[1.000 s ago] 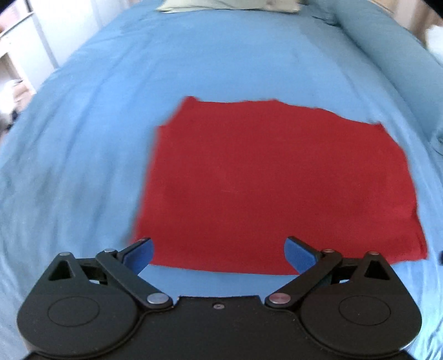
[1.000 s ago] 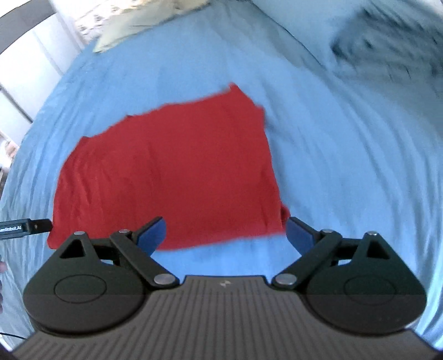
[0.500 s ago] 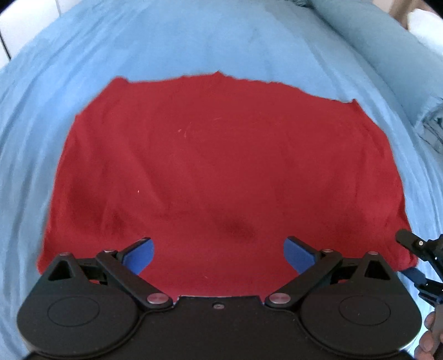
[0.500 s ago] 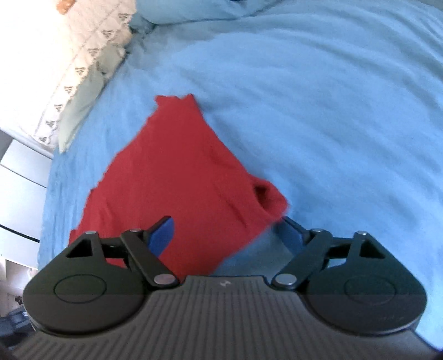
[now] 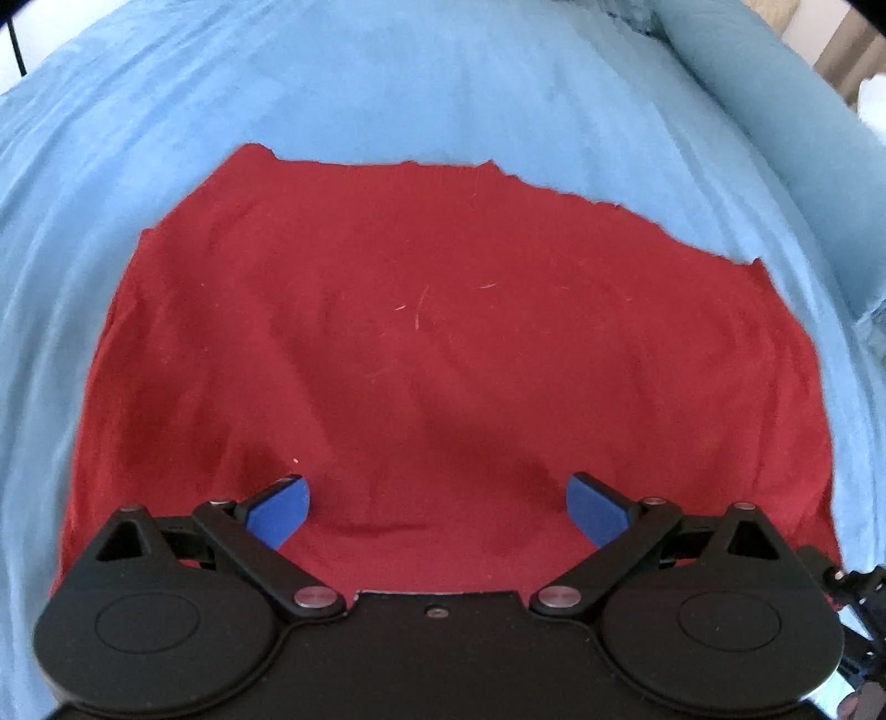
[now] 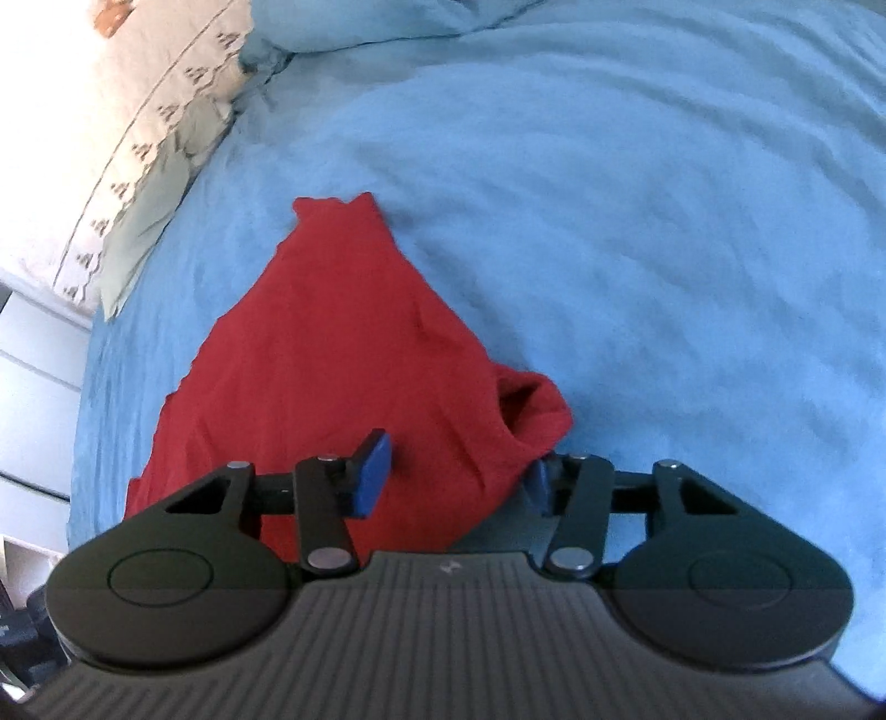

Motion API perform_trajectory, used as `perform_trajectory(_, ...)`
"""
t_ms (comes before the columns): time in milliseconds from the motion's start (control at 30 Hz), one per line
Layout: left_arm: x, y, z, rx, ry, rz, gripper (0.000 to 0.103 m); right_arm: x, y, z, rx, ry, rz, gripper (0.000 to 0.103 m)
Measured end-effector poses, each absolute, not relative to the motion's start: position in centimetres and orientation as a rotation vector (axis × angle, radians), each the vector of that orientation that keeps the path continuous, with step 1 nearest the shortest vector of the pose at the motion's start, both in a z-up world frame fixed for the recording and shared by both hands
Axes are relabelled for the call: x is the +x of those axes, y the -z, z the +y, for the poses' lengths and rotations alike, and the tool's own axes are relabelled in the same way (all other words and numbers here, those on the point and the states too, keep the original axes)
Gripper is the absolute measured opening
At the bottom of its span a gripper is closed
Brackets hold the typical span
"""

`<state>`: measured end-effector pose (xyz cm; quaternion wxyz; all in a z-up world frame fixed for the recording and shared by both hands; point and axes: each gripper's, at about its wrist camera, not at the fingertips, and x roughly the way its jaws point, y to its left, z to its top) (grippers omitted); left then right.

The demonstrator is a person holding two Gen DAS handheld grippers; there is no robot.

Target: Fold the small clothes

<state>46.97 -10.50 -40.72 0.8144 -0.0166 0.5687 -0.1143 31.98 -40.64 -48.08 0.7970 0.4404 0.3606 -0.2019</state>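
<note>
A red cloth (image 5: 443, 343) lies spread flat on a blue bedsheet (image 5: 387, 88). My left gripper (image 5: 437, 509) is open wide, low over the cloth's near edge, with both blue pads above red fabric. In the right wrist view the red cloth (image 6: 332, 343) runs away from me, with its near right corner bunched up. My right gripper (image 6: 457, 471) is partly closed around that corner, with fabric between the jaws and a gap still showing. The right gripper's edge shows at the far right of the left wrist view (image 5: 855, 587).
A blue rolled duvet (image 5: 775, 111) lies along the right side of the bed. A patterned white pillow (image 6: 138, 138) and a blue pillow (image 6: 360, 22) sit at the head of the bed. White furniture (image 6: 33, 387) stands beside the bed.
My left gripper moved forward over the cloth's near edge. My right gripper swung to the cloth's right corner, and its jaws narrowed around the bunched fabric.
</note>
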Motion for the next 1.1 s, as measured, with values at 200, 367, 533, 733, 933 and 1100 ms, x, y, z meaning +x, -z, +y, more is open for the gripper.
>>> perform_trajectory(200,47.5,41.9,-11.0,0.016,0.269,1.261,0.103,32.5,47.9,-40.8,0.965,0.454,0.745,0.028)
perform_trajectory(367,48.2,42.1,-11.6,0.045,0.278,1.285,0.103,33.8,43.5,-39.7,0.944,0.483,0.689,0.025)
perform_trajectory(533,47.9,38.7,-7.6,0.001,0.271,1.263,0.103,39.9,35.2,-33.3,0.755,0.225,0.6,0.024)
perform_trajectory(733,45.0,37.1,1.1,-0.027,0.202,1.263,0.103,45.5,32.5,-19.7,0.423,-0.351,0.671,0.024)
perform_trajectory(933,41.0,41.0,7.6,-0.068,0.077,1.349,0.102,47.9,41.3,-11.0,0.24,-0.501,0.939,0.023)
perform_trajectory(1100,38.9,41.1,9.2,-0.11,0.044,1.33,0.102,47.3,41.4,-9.6,0.189,-0.537,0.932,0.023)
